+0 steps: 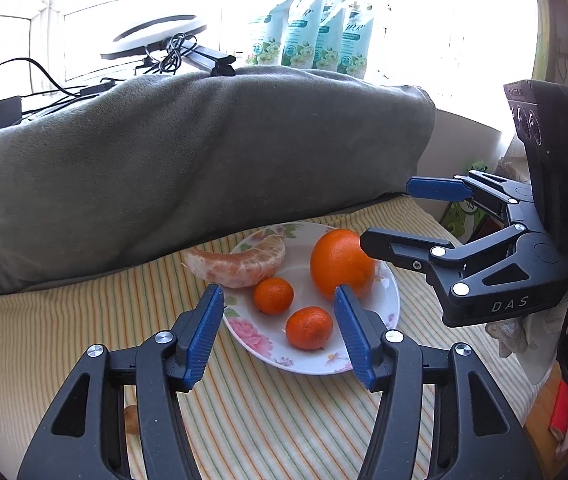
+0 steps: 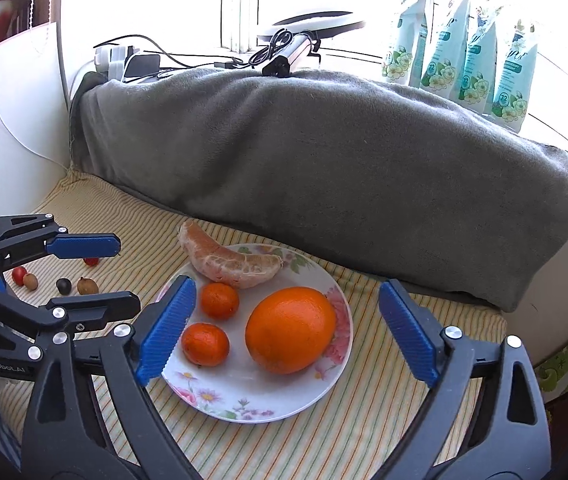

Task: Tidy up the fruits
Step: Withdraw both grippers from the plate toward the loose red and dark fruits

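Note:
A floral white plate [image 1: 387, 308] [image 2: 244, 396] sits on a striped cloth. On it lie a large orange [image 1: 339, 262] [image 2: 289, 328], two small mandarins [image 1: 274, 295] [image 1: 309, 327] [image 2: 220, 300] [image 2: 205, 343] and a peeled pomelo segment [image 1: 240, 262] [image 2: 228, 266]. My left gripper [image 1: 278, 336] [image 2: 104, 276] is open and empty, just before the plate's near edge. My right gripper [image 2: 287, 332] [image 1: 387, 216] is open and empty, its fingers either side of the plate; in the left wrist view its lower finger [image 1: 395, 246] is close to the large orange.
Several small fruits [image 2: 60, 282] lie loose on the striped cloth [image 2: 363, 420] left of the plate. A grey blanket roll [image 1: 188, 160] [image 2: 323, 168] lies behind the plate. Refill pouches [image 2: 459, 48], cables and a ring light [image 1: 156, 40] stand on the windowsill.

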Action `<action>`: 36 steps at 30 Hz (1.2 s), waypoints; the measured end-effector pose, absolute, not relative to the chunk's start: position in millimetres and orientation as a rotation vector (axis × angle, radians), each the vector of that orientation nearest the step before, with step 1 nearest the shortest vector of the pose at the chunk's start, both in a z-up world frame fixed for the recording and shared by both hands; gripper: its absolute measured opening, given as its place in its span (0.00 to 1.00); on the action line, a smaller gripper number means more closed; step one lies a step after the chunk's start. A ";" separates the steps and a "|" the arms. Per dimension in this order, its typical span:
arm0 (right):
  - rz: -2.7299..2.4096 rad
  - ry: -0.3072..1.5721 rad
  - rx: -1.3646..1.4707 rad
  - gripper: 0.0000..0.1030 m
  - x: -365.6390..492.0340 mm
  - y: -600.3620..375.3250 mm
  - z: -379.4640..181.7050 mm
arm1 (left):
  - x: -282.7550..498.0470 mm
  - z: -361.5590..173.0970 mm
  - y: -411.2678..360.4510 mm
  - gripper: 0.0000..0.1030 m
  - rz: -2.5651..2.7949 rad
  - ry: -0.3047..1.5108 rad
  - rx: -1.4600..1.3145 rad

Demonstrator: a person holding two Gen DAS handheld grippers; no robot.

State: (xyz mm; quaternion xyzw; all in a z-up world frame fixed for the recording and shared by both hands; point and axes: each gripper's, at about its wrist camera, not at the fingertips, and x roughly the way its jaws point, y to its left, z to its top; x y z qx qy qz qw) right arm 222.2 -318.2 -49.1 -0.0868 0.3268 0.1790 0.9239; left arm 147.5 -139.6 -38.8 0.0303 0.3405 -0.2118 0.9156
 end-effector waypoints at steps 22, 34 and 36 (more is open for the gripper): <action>0.537 0.677 -0.026 0.96 168.4 -279.1 -34.4 | 71.7 2.4 -13.4 0.65 -0.235 0.583 0.019; 0.660 0.688 -0.081 0.96 163.4 -222.2 -47.3 | 34.4 -22.9 66.6 0.65 -0.067 0.614 -0.048; 0.679 0.694 -0.084 0.96 163.6 -213.6 -50.3 | 30.4 -30.4 75.9 0.64 -0.050 0.627 -0.065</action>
